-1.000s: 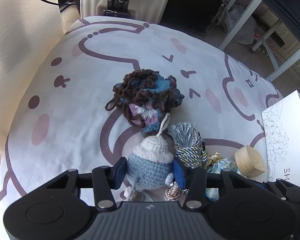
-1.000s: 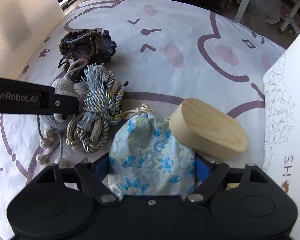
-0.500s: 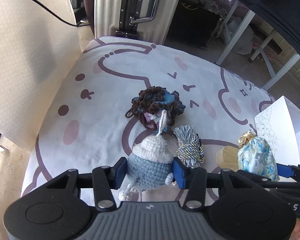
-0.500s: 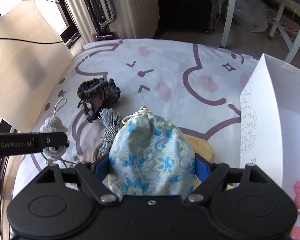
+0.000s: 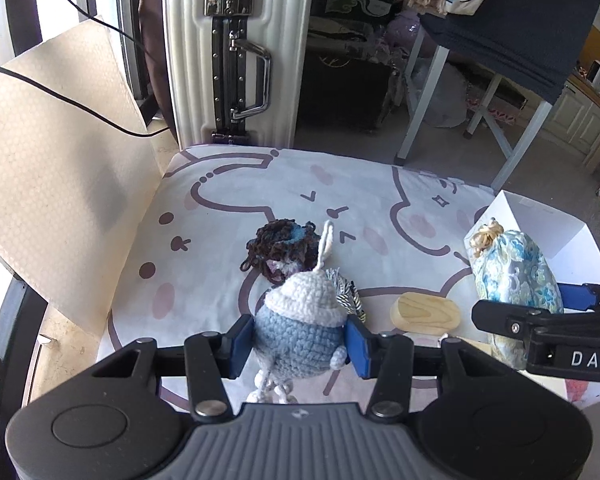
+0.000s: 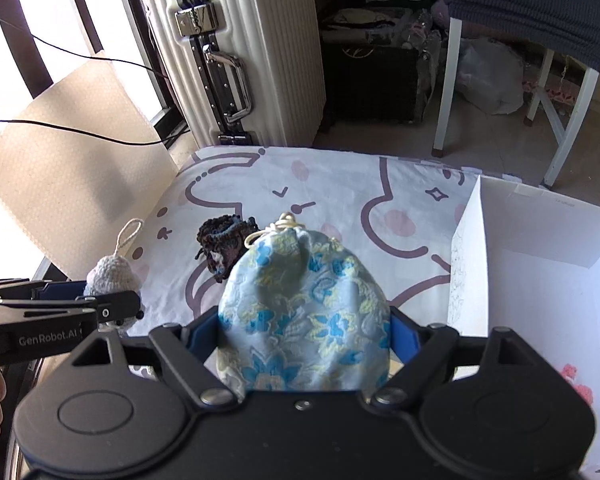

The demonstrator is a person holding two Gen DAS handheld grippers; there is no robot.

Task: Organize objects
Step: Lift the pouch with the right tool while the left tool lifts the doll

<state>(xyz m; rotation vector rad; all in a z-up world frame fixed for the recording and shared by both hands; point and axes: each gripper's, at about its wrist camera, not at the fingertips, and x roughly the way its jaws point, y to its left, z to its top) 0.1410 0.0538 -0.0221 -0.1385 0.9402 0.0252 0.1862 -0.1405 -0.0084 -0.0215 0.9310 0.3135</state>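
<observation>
My left gripper (image 5: pixel 298 340) is shut on a blue and white crocheted doll (image 5: pixel 300 320), held above the patterned cloth; the doll (image 6: pixel 112 274) also shows at the left of the right wrist view. My right gripper (image 6: pixel 304 338) is shut on a blue floral drawstring pouch (image 6: pixel 304 300), also lifted; the pouch (image 5: pixel 512 268) shows at the right of the left wrist view. On the cloth lie a dark brown and blue crocheted piece (image 5: pixel 282 246), a striped rope tassel (image 5: pixel 350 296) partly hidden by the doll, and an oval wooden block (image 5: pixel 426 314).
An open white box (image 6: pixel 540 264) stands at the right, a pink item (image 6: pixel 578 384) in it. A white suitcase (image 5: pixel 228 48) stands beyond the cloth (image 5: pixel 228 276); a beige board (image 5: pixel 60 160) leans at the left. White table legs (image 5: pixel 420 92) stand behind.
Both grippers have risen from the cloth with their loads, the doll and the pouch. The other items on the cloth look smaller and farther below; the white box has come into fuller view.
</observation>
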